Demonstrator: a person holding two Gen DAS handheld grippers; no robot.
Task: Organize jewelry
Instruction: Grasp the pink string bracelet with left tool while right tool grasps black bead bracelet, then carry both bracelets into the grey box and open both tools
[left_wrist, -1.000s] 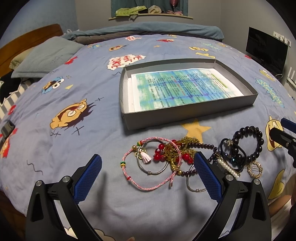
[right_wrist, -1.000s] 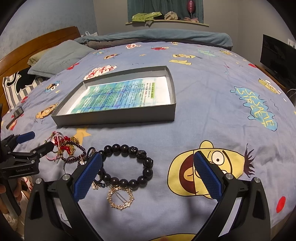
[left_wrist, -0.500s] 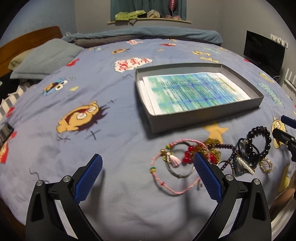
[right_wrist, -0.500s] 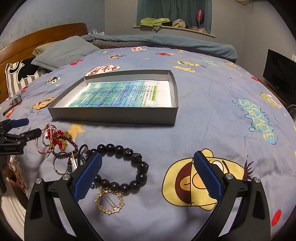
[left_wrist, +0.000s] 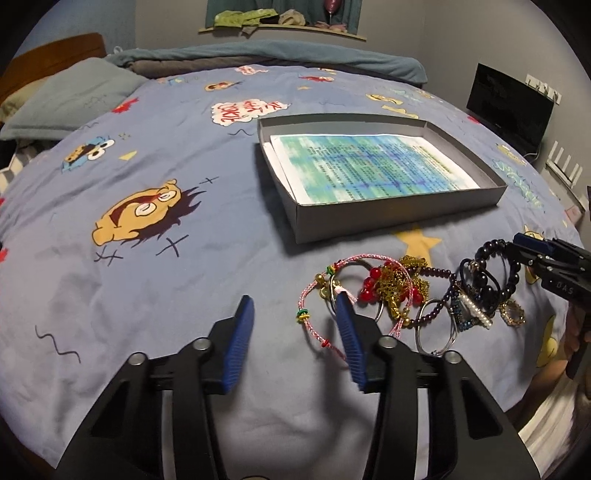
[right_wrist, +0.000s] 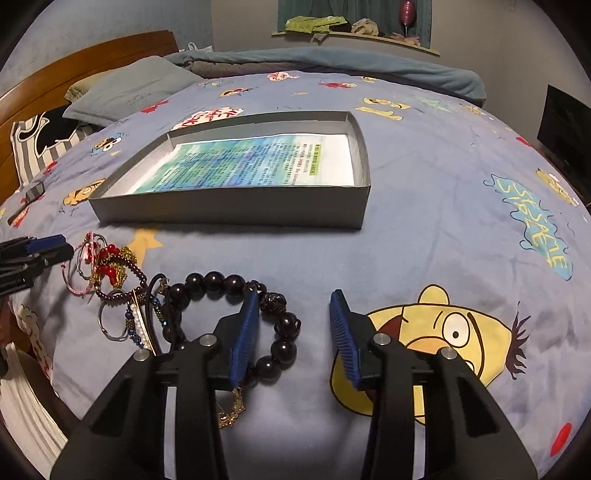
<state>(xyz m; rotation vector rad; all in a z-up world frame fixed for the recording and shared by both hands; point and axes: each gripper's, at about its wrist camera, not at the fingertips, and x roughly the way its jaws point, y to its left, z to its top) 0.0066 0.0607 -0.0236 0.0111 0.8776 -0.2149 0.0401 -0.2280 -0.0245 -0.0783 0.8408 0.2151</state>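
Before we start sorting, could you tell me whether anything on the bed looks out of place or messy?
Yes: the jewelry lies tangled in one heap on the bedspread in front of the grey box, which holds only a printed sheet.

A bed (left_wrist: 184, 258) is filling the room, its blue cartoon-printed cover (right_wrist: 424, 240) lying under dim light. A wooden headboard (right_wrist: 92, 62) is standing at the left behind a grey-green pillow (right_wrist: 129, 88). Grey walls (left_wrist: 424, 33) are rising behind, a cluttered shelf (right_wrist: 354, 35) is hanging there, and a dark screen (left_wrist: 509, 103) is sitting at the right.
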